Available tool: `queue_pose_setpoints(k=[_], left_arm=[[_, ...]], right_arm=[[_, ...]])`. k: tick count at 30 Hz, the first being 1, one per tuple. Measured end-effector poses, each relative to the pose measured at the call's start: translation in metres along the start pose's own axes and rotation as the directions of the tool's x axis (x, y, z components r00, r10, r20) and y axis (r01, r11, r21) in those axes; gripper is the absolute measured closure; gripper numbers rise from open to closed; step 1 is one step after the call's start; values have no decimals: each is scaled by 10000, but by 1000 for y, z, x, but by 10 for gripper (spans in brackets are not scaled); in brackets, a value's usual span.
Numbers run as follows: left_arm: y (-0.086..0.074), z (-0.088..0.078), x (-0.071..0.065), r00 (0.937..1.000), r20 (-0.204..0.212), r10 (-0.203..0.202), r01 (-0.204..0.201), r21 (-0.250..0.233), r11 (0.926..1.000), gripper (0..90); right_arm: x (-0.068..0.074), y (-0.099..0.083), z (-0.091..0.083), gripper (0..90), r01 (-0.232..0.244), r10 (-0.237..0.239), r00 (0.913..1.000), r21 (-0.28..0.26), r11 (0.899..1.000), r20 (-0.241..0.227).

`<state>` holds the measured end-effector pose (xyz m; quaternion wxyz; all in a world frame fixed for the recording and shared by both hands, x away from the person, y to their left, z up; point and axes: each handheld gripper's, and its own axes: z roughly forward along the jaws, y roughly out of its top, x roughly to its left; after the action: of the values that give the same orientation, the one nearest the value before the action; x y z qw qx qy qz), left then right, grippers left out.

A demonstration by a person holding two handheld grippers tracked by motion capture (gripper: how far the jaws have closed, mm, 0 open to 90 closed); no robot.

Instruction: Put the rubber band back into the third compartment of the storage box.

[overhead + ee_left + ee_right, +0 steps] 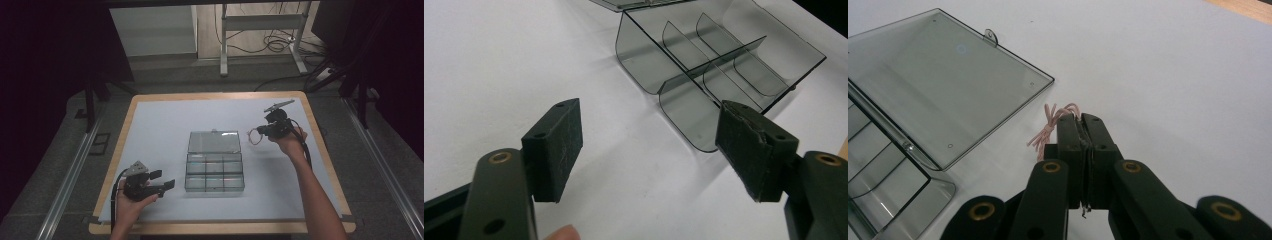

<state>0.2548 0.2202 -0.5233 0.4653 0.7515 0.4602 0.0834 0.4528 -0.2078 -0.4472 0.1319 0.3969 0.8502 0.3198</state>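
A smoky clear plastic organiser box (186,172) lies open in the middle of the white table top, its divided compartments showing nothing inside. The hinged lid (214,142) lies flat behind it. My right gripper (262,131) hovers to the right of the lid, shut on a thin pink cord (254,136) that hangs out in a loop. In the right gripper view the pink cord (1047,127) sticks out past the closed right gripper (1081,119), close to the lid (948,80). My left gripper (163,179) rests open at the front left, pointing at the box (719,65), with nothing in the left gripper (649,112).
The white sheet (160,125) covers a wooden table with rounded corners. Behind the table stand a metal desk frame (260,30) and loose cables on the floor. Rails run along both sides of the table.
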Motion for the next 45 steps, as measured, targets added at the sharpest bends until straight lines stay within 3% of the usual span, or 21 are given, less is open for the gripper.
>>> queue_pose_setpoints(k=[22, 45], left_arm=[[0, 3, -3, 9999, 82, 82, -83, 101, 9999, 273], [-1, 6, -3, 9999, 104, 107, -109, 252, 9996, 272]], right_arm=[[-3, -4, -15, 864, -69, 59, 9997, -402, 9992, -247], [17, -2, -31, 864, 321, -435, 9941, -1137, 9930, -998]])
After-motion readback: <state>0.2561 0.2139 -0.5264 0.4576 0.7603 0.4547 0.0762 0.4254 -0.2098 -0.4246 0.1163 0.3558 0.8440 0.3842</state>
